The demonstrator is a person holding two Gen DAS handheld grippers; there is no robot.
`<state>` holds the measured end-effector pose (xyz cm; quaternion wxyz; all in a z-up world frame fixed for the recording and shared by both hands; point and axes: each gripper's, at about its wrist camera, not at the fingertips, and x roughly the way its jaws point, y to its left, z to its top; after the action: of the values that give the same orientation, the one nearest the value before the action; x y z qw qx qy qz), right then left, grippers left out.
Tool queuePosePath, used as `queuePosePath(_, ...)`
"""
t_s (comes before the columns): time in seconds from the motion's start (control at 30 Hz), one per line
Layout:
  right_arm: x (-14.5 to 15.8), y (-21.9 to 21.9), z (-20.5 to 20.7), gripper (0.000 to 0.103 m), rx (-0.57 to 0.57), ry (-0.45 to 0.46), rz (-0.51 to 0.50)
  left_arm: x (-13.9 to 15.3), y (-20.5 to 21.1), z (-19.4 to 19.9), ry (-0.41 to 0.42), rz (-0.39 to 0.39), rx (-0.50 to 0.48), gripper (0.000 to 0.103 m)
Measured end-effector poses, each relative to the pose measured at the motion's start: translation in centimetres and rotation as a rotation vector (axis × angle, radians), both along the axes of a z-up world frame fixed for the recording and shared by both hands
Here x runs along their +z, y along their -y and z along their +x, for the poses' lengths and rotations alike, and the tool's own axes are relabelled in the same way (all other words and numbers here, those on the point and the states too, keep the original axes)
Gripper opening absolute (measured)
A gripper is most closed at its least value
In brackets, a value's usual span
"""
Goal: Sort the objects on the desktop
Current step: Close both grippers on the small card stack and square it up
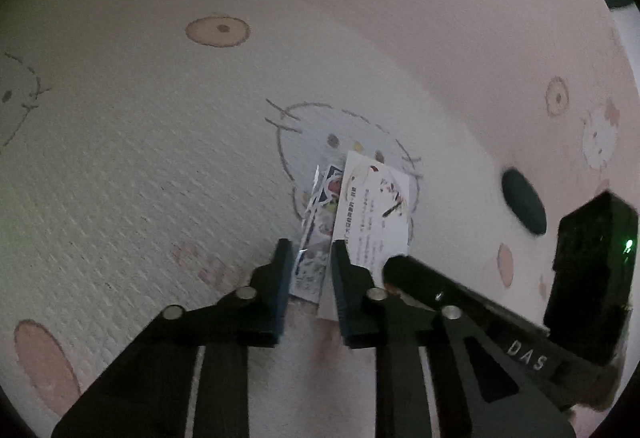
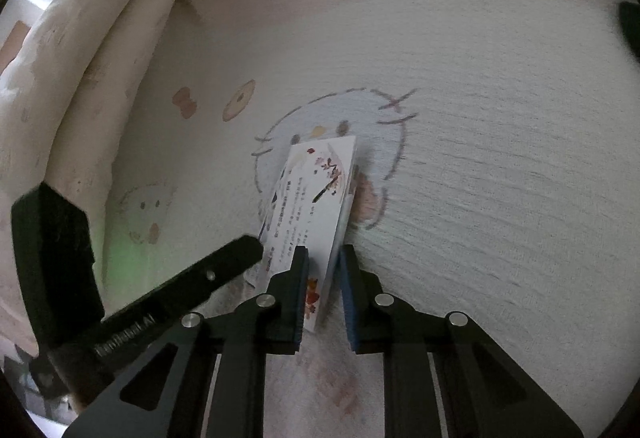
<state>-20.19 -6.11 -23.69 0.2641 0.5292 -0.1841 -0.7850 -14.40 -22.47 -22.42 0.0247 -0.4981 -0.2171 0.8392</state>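
Note:
In the left wrist view my left gripper (image 1: 310, 248) is shut on a thin bunch of colourful picture cards (image 1: 316, 226), seen nearly edge-on. Right beside them stands a white stack of cards with printed text (image 1: 374, 214). My right gripper (image 2: 323, 252) is shut on this white card stack (image 2: 316, 198), which tilts up off the cloth. One of the right gripper's fingers (image 1: 416, 274) reaches in from the right against the stack. A left gripper finger (image 2: 236, 254) touches the stack's left side in the right wrist view. Both grippers point down at the cloth.
A cream cloth printed with cartoon cat faces (image 1: 160, 158) covers the whole surface. A dark oval object (image 1: 524, 206) lies on it to the right of the cards. A thick fold of the same cloth (image 2: 120, 18) rises at the left of the right wrist view.

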Motion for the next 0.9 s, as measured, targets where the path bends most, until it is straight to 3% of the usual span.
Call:
queuePosePath(0.23, 0.3, -2.9, 1.7, 0.013, -0.048, 0.036, 0.028, -0.1, -2.3, -0.5, 0.007, 0.095, -0.037, 0.020)
queuePosePath(0.4, 0.9, -5.2, 3.5, 0.013, -0.063, 0.046, 0.041, 0.0, -6.9, -1.7, 0.011, 0.210, -0.136, 0.020)
queuePosePath(0.53, 1.8, -7.3, 5.1, 0.011, -0.096, 0.015, 0.105, 0.9, -10.6, -2.0, -0.005, 0.133, -0.213, 0.019)
queuePosePath(0.63, 1.5, -9.5, 5.7, 0.011, -0.149, 0.037, 0.086, 1.6, -12.0, -2.0, -0.022, 0.057, -0.221, 0.019)
queuePosePath(0.9, 1.6, -10.8, 4.3, 0.013, -0.207, 0.069, -0.027, 3.6, -5.6, 0.0, -0.047, 0.008, -0.110, 0.024)
